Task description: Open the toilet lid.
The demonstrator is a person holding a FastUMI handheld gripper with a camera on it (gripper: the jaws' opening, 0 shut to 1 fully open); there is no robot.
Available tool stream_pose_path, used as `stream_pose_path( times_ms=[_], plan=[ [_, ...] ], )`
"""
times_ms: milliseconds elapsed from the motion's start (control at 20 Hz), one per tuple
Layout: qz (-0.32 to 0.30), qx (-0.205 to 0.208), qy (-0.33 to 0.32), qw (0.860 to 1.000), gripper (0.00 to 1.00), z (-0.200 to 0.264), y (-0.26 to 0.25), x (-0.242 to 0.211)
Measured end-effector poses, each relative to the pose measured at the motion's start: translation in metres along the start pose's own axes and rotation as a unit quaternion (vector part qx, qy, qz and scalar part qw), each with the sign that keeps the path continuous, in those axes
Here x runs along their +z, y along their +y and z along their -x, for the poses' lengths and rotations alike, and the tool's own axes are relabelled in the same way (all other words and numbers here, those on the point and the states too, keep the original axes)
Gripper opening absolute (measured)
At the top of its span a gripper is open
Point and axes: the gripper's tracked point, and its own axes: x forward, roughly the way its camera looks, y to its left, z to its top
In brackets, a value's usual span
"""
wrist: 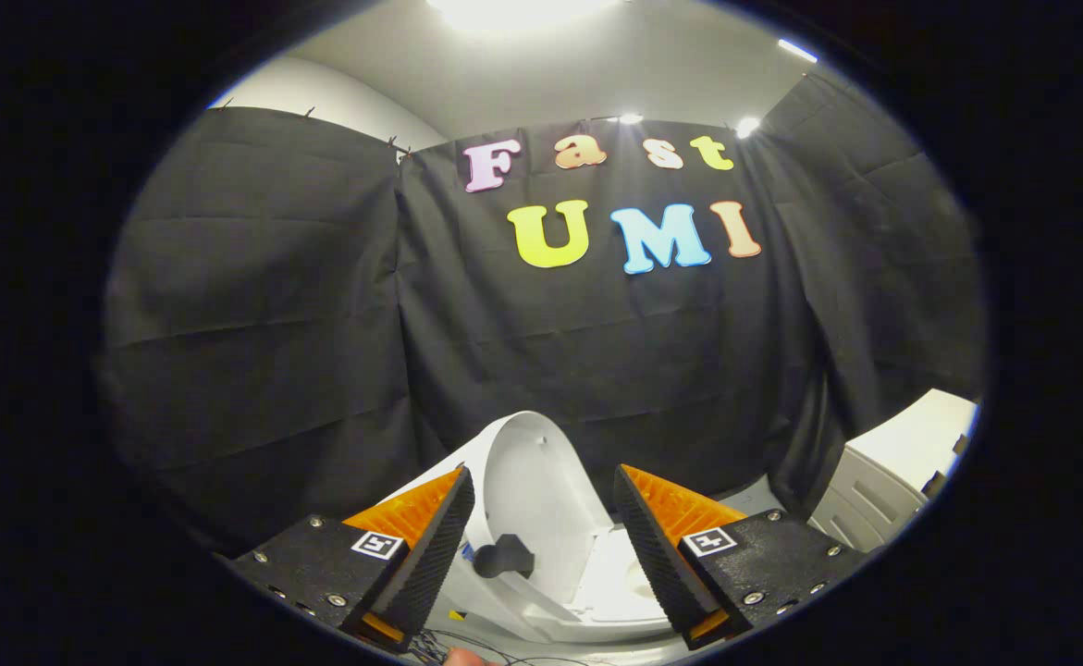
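Note:
A white toilet sits low ahead, between and just beyond my two fingers. Its lid (pixel 532 481) stands raised and tilted back, inner face towards me, with a small dark bumper (pixel 502 555) on that face. Below it shows the white seat (pixel 620 587). My gripper (pixel 544 499) is open, fingers spread wide on either side of the raised lid. Neither finger touches the lid; the left fingertip (pixel 456 504) is close to the lid's left edge.
Black cloth walls close the booth behind and to both sides of the toilet. A white cabinet (pixel 883 481) stands to the right. Thin cables (pixel 467 643) lie on the floor near the toilet's base.

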Motion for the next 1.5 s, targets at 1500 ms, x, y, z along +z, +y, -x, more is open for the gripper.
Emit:
stream_pose_path(
  times_ms=[1500],
  plan=[
    [-0.010, -0.103, -0.061, 0.993, 0.94, 0.108, -0.278, 0.037]
  ],
)
